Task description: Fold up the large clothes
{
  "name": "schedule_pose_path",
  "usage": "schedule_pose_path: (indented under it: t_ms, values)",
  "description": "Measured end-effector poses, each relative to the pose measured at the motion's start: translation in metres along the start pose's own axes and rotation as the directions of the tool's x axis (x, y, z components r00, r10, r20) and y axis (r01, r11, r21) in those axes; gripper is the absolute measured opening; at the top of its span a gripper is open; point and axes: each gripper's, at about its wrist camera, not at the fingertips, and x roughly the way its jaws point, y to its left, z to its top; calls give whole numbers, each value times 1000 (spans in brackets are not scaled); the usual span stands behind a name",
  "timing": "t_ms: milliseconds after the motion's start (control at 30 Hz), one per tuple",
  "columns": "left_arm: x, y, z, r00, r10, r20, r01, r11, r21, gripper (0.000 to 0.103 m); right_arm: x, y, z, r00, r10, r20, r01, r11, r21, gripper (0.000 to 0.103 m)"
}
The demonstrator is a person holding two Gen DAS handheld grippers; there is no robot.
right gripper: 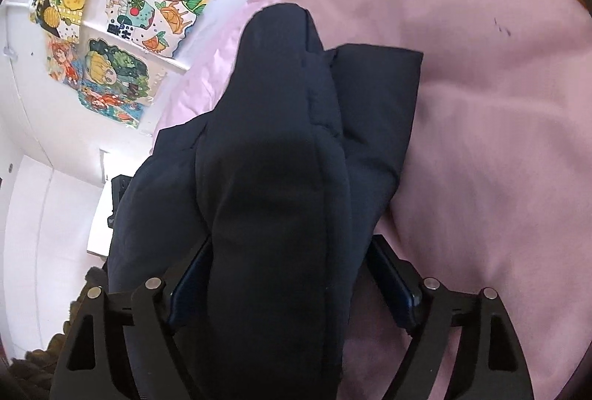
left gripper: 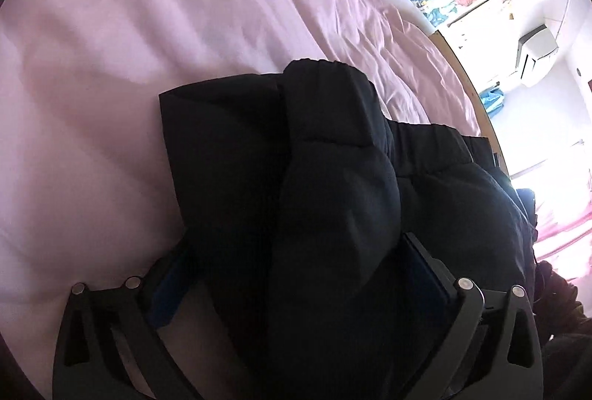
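Bed (left gripper: 148, 30), pink cover, fills most of both views; soft cotton-like cloth, shallow creases, a few small dark specks at far right in the right wrist view only. A pale wooden edge of the bed shows at the right in the left wrist view.

Black padded jacket (left gripper: 325, 178) lies on the bed, near and centre in both views. Quilted, puffy, matte fabric with stitched channels. A sleeve (right gripper: 273, 148) lies folded lengthwise over the body, rounded and tube-like. Left wrist view shows the gathered elastic cuff at the sleeve's far end; right wrist view shows a flat squared panel to the right of the sleeve.

Wall drawings (right gripper: 122, 30), bright hand-coloured paper sheets, far left in the right wrist view, far right strip in the left. An air conditioner (left gripper: 536, 48) appears only in the left wrist view.

Left gripper (left gripper: 296, 270): fingers spread wide, sleeve bulging between them, pads not pressing.

Right gripper (right gripper: 288, 274): fingers spread, straddling the sleeve; blue pads (right gripper: 396, 289) stand clear of the cloth.
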Motion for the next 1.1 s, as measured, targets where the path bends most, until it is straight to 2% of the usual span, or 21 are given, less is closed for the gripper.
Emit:
schedule_pose_path:
  t_ms: [67,133,167,233,267,333,400,433,500,600,700,767,900,933,1100]
  values:
    - [-1,-3,-4,1000,2,12,-2,1000,7,97,3,1,1,1000,4,-2,-4,1000,5,83]
    - [-2,-10,-7,999,28,46,-27,1000,-11,72,3,1,0,1000,6,-2,-6,1000,9,83]
    - [-5,-16,-9,995,65,69,-65,998,-10,65,2,1,0,1000,7,0,-7,1000,6,81]
    - [-10,-34,-14,984,150,99,-151,988,8,43,3,3,1,1000,10,4,-9,1000,-9,66]
    - [-13,-43,-16,977,183,111,-184,983,2,38,2,6,2,1000,9,8,-9,1000,-23,63]
    - [-25,-56,-21,967,222,128,-219,975,-34,22,2,13,3,1000,-3,7,4,999,-44,47]
    - [-36,-75,-24,956,256,144,-250,967,-55,15,0,20,3,1000,-15,15,16,999,-51,37]
    - [-44,-86,-26,950,270,156,-264,963,-58,14,-2,23,3,1000,-17,23,18,999,-51,32]
    - [-62,-108,-34,942,280,186,-274,960,-56,12,-9,34,2,999,-28,40,31,996,-81,28]
    - [-103,-148,-50,929,276,245,-266,961,-75,12,-22,54,-2,998,-38,54,44,991,-125,24]
    - [-138,-181,-68,922,252,293,-224,967,-124,12,-41,76,-9,997,-30,67,40,986,-159,24]
    - [-153,-202,-81,915,258,311,-223,964,-144,12,-56,91,-14,997,-22,74,35,983,-180,24]
    - [-184,-240,-108,909,241,339,-180,963,-203,11,-86,122,-34,997,-1,81,15,984,-177,24]
    - [-195,-248,-115,908,239,344,-177,963,-203,11,-99,136,-49,996,4,89,14,980,-197,24]
    - [-243,-295,-149,891,239,386,-180,967,-182,11,-122,156,-79,993,41,111,-15,974,-225,24]
